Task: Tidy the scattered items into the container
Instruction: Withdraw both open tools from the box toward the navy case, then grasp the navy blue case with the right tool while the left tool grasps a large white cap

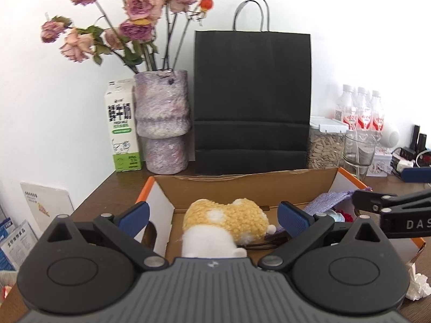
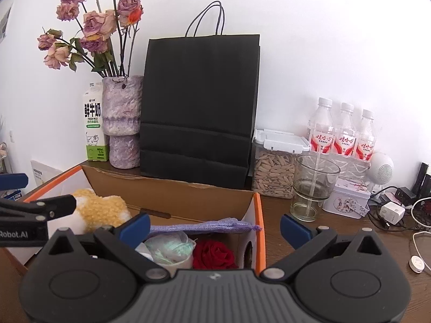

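Both jaws spread, the left hand-held gripper (image 1: 212, 215) hovers over the plush toy (image 1: 226, 222) in the cardboard box (image 1: 242, 185); the right hand-held gripper (image 2: 214, 227) should lift clear without snagging the purple mesh pouch (image 2: 204, 226).

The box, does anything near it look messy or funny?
Yes. A crumpled white tissue lies on the table outside the cardboard box, while the plush toy is inside.

A yellow-and-white plush (image 1: 229, 220) lies in the open cardboard box (image 1: 242, 185), alongside a purple mesh pouch (image 2: 215, 226), red rose (image 2: 214, 254) and pale wad (image 2: 172, 247).
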A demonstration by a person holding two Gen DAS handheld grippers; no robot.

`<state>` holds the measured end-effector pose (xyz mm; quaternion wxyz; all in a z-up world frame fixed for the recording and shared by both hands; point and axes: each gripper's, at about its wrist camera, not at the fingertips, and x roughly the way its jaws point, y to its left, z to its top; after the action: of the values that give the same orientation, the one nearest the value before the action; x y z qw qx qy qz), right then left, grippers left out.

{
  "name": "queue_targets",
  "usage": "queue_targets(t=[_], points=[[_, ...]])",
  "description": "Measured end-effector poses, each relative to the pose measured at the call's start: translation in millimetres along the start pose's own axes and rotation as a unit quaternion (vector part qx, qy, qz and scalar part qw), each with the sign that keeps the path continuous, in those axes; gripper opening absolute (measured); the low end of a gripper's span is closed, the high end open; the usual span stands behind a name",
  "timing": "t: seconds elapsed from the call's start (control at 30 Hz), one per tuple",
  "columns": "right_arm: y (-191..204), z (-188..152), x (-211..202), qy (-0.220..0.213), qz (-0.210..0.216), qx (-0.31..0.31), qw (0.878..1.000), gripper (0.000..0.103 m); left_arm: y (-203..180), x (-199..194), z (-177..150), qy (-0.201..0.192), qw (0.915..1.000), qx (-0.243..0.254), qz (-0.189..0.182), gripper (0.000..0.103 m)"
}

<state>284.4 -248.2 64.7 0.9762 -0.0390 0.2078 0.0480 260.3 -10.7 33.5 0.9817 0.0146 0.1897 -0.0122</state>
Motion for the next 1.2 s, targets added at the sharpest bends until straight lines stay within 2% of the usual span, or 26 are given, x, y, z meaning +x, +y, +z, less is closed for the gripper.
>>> queue_targets(t=[0.23,0.53,0.73,0.87,1.13,1.2], points=[[-1,-14,-34,-0.007,-0.003,0.003,1.000,0.103,16,-31,-14,-0.021,0.9993,-0.026,0.016,0.103],[10,-46,-80,0.003,0.007,0.010,1.000,0.103,26,-71,-38,-0.012,0.9995,-0.025,0.017,0.103],[33,-75,-96,0.041,0.032,-0.002,0.999,0.103,31,-85,-61,0.021,0.9995,-0.017,0.015,0.103],[52,-90,-97,0.074,0.043,-0.013,0.996,0.103,38,-97,-72,0.026,0.9993,-0.015,0.023,0.103],[75,-99,-83,0.130,0.056,-0.018,0.990,0.103,56,-108,-88,0.053,0.9978,-0.028,0.026,0.103],[78,-99,-76,0.141,0.048,-0.014,0.989,0.102,58,-110,-91,0.058,0.9977,-0.029,0.021,0.103]])
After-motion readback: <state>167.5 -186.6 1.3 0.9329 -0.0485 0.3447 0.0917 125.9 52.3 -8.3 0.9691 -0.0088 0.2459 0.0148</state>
